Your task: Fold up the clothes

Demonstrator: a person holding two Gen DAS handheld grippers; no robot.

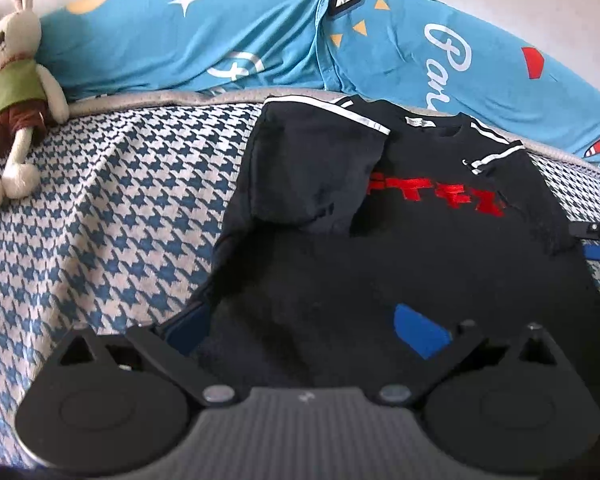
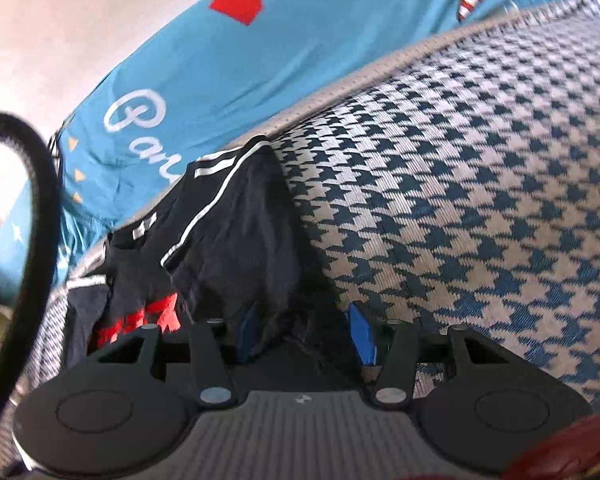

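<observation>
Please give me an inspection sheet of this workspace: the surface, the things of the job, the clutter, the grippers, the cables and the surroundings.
Surface: houndstooth bed cover, blue and white, lightly wrinkled.
Job's things: one black T-shirt with red print and white shoulder stripes; one sleeve side already folded over the chest.
Clutter: plush rabbit lying on the cover, apart from the shirt.
Grippers: left gripper over the shirt's lower part, jaws open; right gripper at the shirt's side edge, jaws open with dark fabric between them.
Cables: a black cable curves through the right wrist view's left edge.
Surroundings: blue printed bedding bunched behind the cover, pale wall beyond.
</observation>
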